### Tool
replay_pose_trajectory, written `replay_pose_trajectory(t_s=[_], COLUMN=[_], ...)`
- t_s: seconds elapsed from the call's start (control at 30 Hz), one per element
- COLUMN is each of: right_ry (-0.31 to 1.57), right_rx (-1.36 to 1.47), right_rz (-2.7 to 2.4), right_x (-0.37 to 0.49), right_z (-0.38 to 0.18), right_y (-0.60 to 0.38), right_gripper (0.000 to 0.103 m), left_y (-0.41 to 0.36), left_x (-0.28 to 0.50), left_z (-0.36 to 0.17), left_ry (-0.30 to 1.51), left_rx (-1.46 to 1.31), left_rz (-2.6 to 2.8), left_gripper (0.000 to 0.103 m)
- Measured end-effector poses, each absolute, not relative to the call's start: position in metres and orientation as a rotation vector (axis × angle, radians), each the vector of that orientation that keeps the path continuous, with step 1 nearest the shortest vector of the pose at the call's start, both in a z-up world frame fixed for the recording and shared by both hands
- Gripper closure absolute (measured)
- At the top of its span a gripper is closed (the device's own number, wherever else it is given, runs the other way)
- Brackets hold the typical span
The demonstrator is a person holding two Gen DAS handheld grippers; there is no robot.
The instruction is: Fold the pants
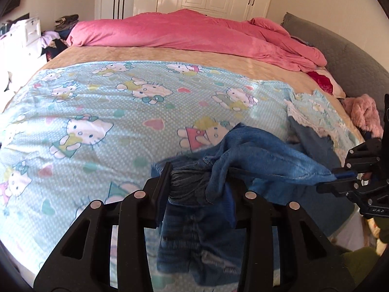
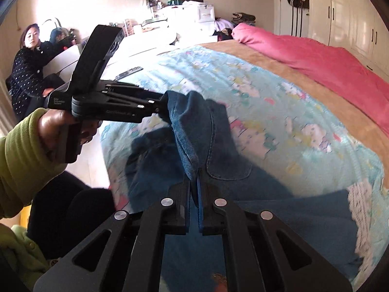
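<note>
Pants [image 1: 255, 155] made of blue denim hang bunched over the near edge of the bed [image 1: 170, 58], on top of a blue cartoon-cat sheet [image 1: 102, 112].

From the left wrist camera, the left gripper [image 1: 194, 182] has its fingers [image 1: 163, 182] partly closed around a thick wad of denim, so it is gripping the pants. Far off to the right, the right gripper [image 1: 340, 176] pinches another bit of the same cloth. A pink blanket [image 1: 194, 31] lies heaped at the far side of the bed.

From the right wrist camera, the right gripper [image 2: 194, 189] has its fingers [image 2: 184, 194] squeezed nearly together on a thin edge of the pants [image 2: 218, 150]. The left gripper [image 2: 163, 107], held by a hand [image 2: 60, 126] in a green sleeve, bites the cloth higher up.

That thin edge could slip out if the two hands pull apart too hard. The bunched wad may also make a lumpy, crooked fold, and the loose sheet could get dragged along.
</note>
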State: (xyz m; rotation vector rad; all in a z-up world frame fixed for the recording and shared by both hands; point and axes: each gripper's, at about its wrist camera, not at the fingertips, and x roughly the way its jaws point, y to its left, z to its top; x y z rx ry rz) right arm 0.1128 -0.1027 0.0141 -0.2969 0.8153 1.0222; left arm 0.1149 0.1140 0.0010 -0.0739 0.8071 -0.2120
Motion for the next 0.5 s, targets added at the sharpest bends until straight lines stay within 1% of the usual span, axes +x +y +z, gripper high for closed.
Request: replay_pose_trajectory(t_s=[0.17,0.5], right_ry=[0.874,0.936], right_rx=[-0.296,-0.372], right_rz=[1.043,1.046], right_x=[0.086,0.054], right_z=[-0.001,-0.029], right_y=[-0.1,-0.084], right_gripper=[0.099,0.099], left_y=[0.115,0.134], left_x=[0.089,0.059], left_z=[-0.018,-0.033], left_ry=[0.838,0.885], left_rx=[-0.027,-0.108], left_rz=[-0.159,-0.129], left_gripper=[0.071,0.069])
